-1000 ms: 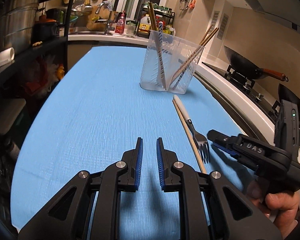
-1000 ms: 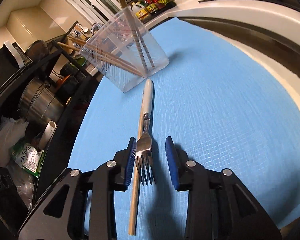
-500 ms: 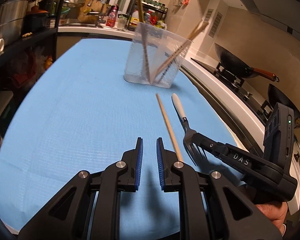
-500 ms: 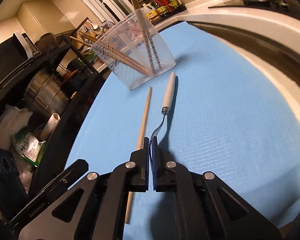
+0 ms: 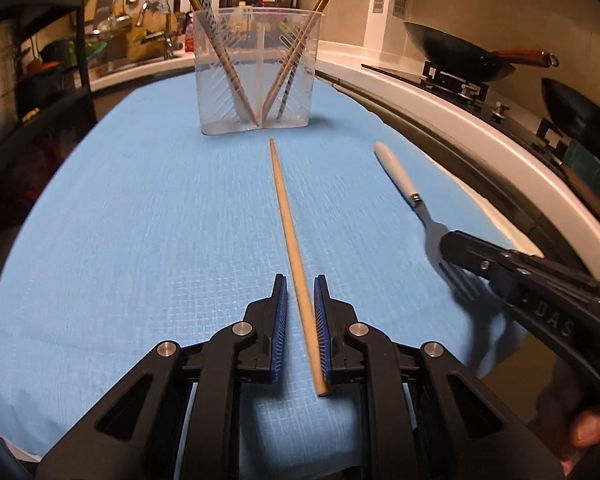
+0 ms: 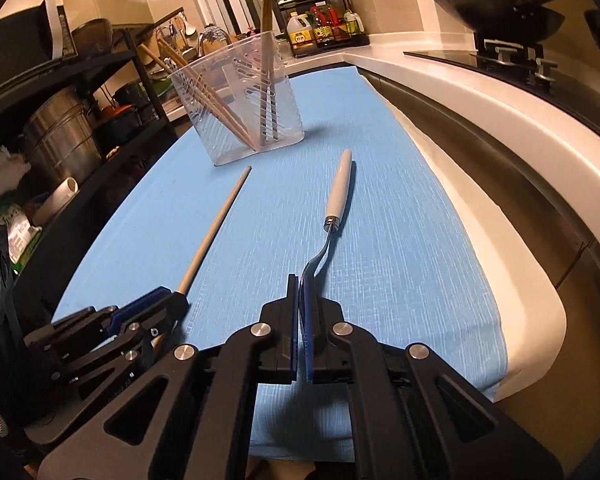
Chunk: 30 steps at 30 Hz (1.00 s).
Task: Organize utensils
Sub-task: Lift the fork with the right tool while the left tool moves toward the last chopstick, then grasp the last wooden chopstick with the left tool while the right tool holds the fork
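- The left gripper (image 5: 300, 312) hovers low over the blue cloth (image 5: 140, 208) with its jaws parted; a loose wooden chopstick (image 5: 290, 236) lies on the cloth and runs lengthwise between the two blue pads, closest to the right-hand pad (image 5: 321, 320), though contact cannot be told.
- The chopstick's far tip points at the clear plastic utensil holder (image 5: 256, 72), stopping just short of its base.
- The right gripper (image 6: 299, 320) is clamped shut on the tine end of a fork (image 6: 332, 216); its white handle (image 6: 340, 188) slopes down ahead, with its tip at the cloth.
- The holder stands upright, with chopsticks (image 5: 292, 52) leaning in both compartments.
- A wok (image 5: 460, 52) sits on the stove at right.
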Motion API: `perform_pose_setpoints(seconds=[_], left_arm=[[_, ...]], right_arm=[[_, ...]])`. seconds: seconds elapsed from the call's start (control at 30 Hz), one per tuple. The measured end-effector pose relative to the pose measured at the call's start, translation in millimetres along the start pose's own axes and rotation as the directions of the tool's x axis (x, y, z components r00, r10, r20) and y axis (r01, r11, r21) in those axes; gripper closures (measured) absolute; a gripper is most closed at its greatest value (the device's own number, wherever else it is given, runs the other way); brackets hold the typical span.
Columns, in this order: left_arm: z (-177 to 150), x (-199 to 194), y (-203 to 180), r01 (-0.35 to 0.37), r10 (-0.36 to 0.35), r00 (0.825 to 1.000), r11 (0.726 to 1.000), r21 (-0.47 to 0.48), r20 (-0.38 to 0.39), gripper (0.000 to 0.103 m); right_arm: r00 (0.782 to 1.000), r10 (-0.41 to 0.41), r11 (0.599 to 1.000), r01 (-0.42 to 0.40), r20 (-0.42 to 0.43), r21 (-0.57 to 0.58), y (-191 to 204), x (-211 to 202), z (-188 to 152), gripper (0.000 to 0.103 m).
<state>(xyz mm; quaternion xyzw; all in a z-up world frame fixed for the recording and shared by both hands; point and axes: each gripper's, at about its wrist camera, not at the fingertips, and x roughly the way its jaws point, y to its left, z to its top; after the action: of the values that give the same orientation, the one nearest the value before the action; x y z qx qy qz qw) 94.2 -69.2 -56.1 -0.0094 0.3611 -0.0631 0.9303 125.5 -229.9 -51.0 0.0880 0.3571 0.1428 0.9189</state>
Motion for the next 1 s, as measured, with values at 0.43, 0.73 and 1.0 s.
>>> perform_pose_setpoints(seconds=[0.43, 0.73, 1.0], left_arm=[[-1.7, -8.9, 67.8, -0.105, 0.112, 0.993, 0.983, -0.150, 0.037, 0.097], [-2.1, -7.9, 70.8, -0.089, 0.096, 0.995, 0.984, -0.156, 0.040, 0.097], [-10.0, -13.6, 71.2, -0.078, 0.089, 0.994, 0.984, -0.162, 0.057, 0.097]], right_arm=[[0.999, 0.040, 0.996, -0.040, -0.004, -0.078, 40.3, 11.3, -1.0, 0.100], [1.000, 0.012, 0.996, -0.013, -0.007, -0.085, 40.9, 13.2, -11.3, 0.094], [1.000, -0.010, 0.991, 0.013, 0.025, -0.135, 44.4, 8.4, -24.7, 0.093]])
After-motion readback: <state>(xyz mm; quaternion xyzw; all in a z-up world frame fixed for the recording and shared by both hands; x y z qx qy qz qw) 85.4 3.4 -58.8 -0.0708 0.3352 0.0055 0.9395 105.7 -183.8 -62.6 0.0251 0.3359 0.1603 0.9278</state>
